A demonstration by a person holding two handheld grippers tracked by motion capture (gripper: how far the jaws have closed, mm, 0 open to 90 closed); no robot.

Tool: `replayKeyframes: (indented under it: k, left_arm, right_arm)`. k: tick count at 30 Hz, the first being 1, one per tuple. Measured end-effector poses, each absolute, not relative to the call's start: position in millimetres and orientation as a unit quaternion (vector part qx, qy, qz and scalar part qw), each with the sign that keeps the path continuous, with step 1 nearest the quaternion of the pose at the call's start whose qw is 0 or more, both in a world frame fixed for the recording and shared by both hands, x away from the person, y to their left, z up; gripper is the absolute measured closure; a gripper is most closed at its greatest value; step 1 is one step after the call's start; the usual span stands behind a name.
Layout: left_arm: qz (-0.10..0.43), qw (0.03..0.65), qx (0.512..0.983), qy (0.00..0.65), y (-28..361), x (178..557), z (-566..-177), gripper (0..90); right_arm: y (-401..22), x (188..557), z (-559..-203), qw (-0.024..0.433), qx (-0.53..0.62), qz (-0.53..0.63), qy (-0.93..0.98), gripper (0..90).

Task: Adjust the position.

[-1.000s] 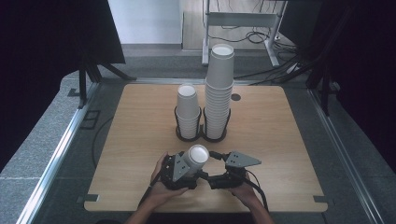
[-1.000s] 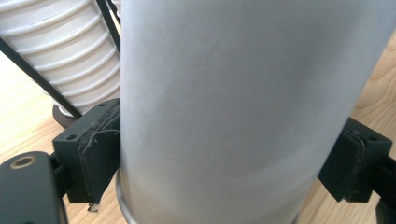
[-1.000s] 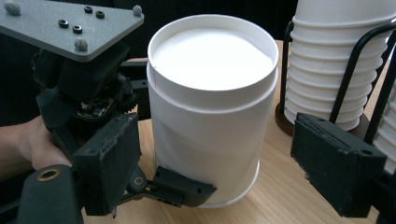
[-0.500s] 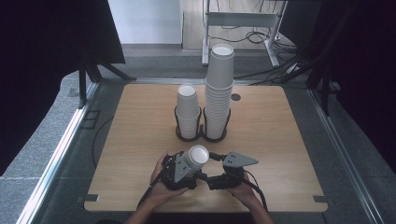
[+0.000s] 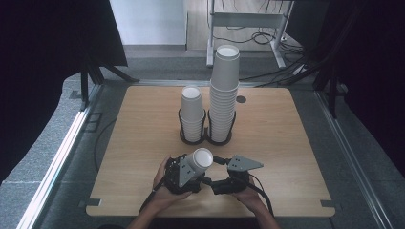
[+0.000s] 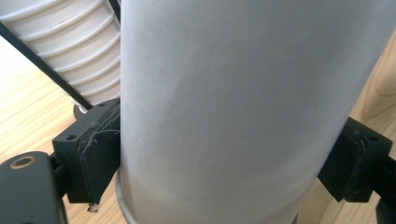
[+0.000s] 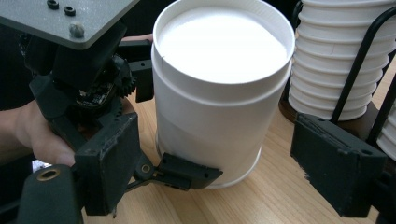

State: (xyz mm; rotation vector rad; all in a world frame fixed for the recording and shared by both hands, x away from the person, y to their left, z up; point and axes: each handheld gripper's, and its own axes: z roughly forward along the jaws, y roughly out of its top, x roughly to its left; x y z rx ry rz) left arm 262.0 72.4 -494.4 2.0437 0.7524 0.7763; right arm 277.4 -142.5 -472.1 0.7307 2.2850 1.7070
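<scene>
A white paper cup [image 5: 198, 161] stands upside down, flat base up, near the table's front edge. My left gripper [image 5: 194, 169] is shut on it; in the left gripper view both pads [image 6: 100, 158] press the cup's wall [image 6: 224, 107]. My right gripper [image 5: 213, 172] is open just right of the cup. In the right gripper view [image 7: 222, 172] its jaws stand on either side of the cup [image 7: 210, 116], with a gap on each side. A hand holds each gripper.
A black wire holder [image 5: 206, 135] at the table's middle carries a short stack of cups [image 5: 192, 112] and a tall stack [image 5: 224, 93], close behind the held cup. The wooden table [image 5: 296, 143] lies bare to the left and right. Cables lie on the floor beyond.
</scene>
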Motion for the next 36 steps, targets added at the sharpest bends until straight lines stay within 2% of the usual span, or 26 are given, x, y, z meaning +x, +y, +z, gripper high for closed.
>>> replayKeyframes:
  k: [36]
  left_arm:
    - [0.340,0.368,0.819,0.280,66.1,259.7,-499.5,11.4]
  right_arm:
    - [-137.8,278.3,-476.5,0.087,0.244,0.554,0.791,16.6]
